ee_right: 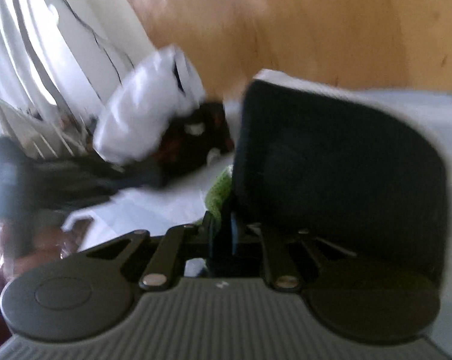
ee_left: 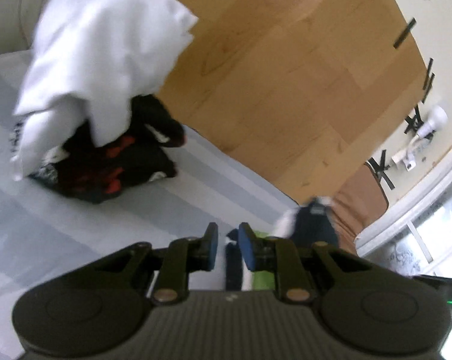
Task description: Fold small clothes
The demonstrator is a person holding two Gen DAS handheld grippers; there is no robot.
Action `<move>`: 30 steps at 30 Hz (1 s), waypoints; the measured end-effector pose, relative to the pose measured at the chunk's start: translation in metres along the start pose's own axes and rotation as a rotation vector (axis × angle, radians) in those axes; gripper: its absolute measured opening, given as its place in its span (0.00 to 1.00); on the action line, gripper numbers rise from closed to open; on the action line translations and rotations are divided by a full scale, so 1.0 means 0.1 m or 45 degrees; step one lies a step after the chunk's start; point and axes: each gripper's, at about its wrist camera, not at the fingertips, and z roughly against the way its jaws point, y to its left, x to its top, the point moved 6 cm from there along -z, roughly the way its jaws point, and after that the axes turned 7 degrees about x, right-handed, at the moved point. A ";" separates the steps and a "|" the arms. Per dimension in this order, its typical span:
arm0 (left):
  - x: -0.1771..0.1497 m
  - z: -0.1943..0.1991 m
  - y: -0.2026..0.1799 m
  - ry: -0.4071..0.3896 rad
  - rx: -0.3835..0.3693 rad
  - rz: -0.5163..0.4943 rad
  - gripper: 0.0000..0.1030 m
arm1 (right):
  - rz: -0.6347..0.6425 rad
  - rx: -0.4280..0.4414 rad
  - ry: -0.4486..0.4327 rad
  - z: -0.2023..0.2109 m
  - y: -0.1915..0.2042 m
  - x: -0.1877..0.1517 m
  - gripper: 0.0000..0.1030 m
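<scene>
Evidently the right gripper [ee_right: 221,234] pinched the soft, limp dark navy cloth [ee_right: 331,162] at its near edge; the left gripper [ee_left: 226,247] seemed slightly parted around dark fabric, its hold unclear.

Light wood floor [ee_left: 301,84], pale striped bed [ee_left: 75,225], cream wall [ee_left: 436,60] with black tape marks [ee_left: 404,33], bright window [ee_left: 430,240] low right, daylit white radiator [ee_right: 30,60], brown mat [ee_left: 361,198]
</scene>
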 end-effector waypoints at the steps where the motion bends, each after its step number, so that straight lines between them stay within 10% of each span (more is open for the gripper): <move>1: -0.03 -0.01 0.01 0.015 -0.005 0.003 0.16 | -0.024 0.014 0.015 -0.11 -0.06 -0.02 0.14; 4: -0.09 -0.13 -0.12 0.073 -0.048 -0.021 0.19 | -0.007 0.017 -0.005 -0.11 -0.05 -0.03 0.14; 11: -0.08 -0.40 -0.82 0.082 -0.139 -0.213 0.69 | 0.202 -0.040 0.008 -0.07 0.15 -0.18 0.18; 12: -0.08 -0.46 -0.91 0.076 -0.124 -0.253 0.67 | 0.256 -0.057 0.001 -0.08 0.19 -0.20 0.20; 14: -0.07 -0.63 -0.97 0.092 -0.030 -0.319 0.19 | 0.344 -0.069 -0.016 -0.07 0.26 -0.25 0.28; 23: -0.07 -0.74 -0.66 0.172 -0.018 -0.179 0.15 | 0.166 0.065 -0.270 0.68 0.05 -0.04 0.29; 26: -0.07 -0.81 -0.59 0.184 -0.015 -0.146 0.16 | 0.002 0.087 -0.056 0.17 -0.27 -0.25 0.21; 30: -0.08 -0.95 -0.46 0.198 -0.024 -0.096 0.22 | 0.027 0.119 -0.144 0.19 -0.25 -0.27 0.23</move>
